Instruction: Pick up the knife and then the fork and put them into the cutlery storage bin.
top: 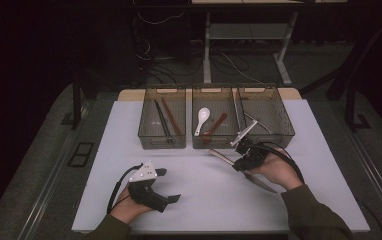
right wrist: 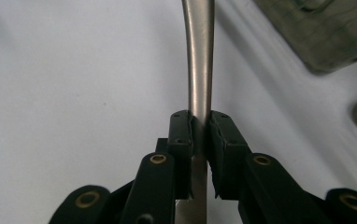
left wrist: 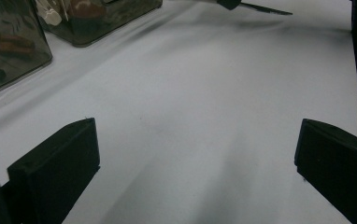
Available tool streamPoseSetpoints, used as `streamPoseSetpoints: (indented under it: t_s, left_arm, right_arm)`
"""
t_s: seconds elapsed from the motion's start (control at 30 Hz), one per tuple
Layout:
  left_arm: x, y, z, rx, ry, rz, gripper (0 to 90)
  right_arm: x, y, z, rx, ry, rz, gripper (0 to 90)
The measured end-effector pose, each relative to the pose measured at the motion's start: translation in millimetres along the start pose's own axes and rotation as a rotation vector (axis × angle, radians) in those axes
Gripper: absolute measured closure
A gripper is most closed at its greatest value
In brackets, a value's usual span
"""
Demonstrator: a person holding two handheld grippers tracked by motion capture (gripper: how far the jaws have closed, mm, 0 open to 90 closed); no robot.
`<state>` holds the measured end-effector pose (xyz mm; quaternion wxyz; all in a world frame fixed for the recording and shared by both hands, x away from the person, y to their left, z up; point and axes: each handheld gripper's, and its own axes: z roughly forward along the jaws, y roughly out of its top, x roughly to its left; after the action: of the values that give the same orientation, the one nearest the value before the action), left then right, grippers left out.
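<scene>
**Right gripper holds a knife before the bins**

High view: the white surface point(top: 204, 190) has much open room in its middle and along the near edge. Three clear bins point(top: 214, 120) stand in a row at the far edge. The left gripper point(top: 171, 186) is near the front edge, its jaws wide apart with nothing between them. The right gripper point(top: 239, 159) is just in front of the bins and holds a knife point(top: 256, 180) above the surface.

Left gripper view: both jaws stand far apart over bare surface; bins are at the upper left.

Right gripper view: the jaws are narrow and press on the metal knife point(right wrist: 199, 70) from both sides.
</scene>
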<state>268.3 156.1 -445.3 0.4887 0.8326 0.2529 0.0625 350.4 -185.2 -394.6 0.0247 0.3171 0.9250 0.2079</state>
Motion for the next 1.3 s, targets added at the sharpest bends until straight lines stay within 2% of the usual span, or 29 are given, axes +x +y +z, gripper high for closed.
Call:
streamPoseSetpoints:
  t_s: [0.13,0.37,0.63,0.9,1.13,1.23,1.3]
  left_arm:
    - [0.1,0.0,0.0,-0.002,0.000,-0.002,0.0]
    - [0.2,0.2,-0.4,-0.003,-0.001,-0.001,0.0]
    - [0.0,0.4,-0.8,-0.005,-0.001,-0.002,0.0]
    - [0.6,0.3,-1.3,-0.012,-0.003,-0.009,0.0]
    - [1.0,0.4,-1.5,-0.013,0.000,-0.011,0.0]
    - [1.1,0.3,-1.2,-0.011,0.001,-0.014,0.0]
    - [0.9,0.5,-0.9,-0.011,0.000,-0.011,0.0]
  right_arm:
    - [-6.1,-3.9,-12.4,-0.067,0.015,0.027,79.0]
    - [-20.1,-13.3,-33.3,-0.184,0.012,0.069,79.0]
    - [-30.5,-21.0,-47.8,-0.272,-0.004,0.107,79.0]
    - [-38.7,-26.8,-60.5,-0.375,-0.049,0.125,79.0]
    - [-48.3,-31.4,-69.9,-0.442,-0.076,0.155,79.0]
    - [-53.0,-30.7,-79.3,-0.464,-0.101,0.164,79.0]
    - [-57.0,-30.5,-86.6,-0.497,-0.111,0.178,79.0]
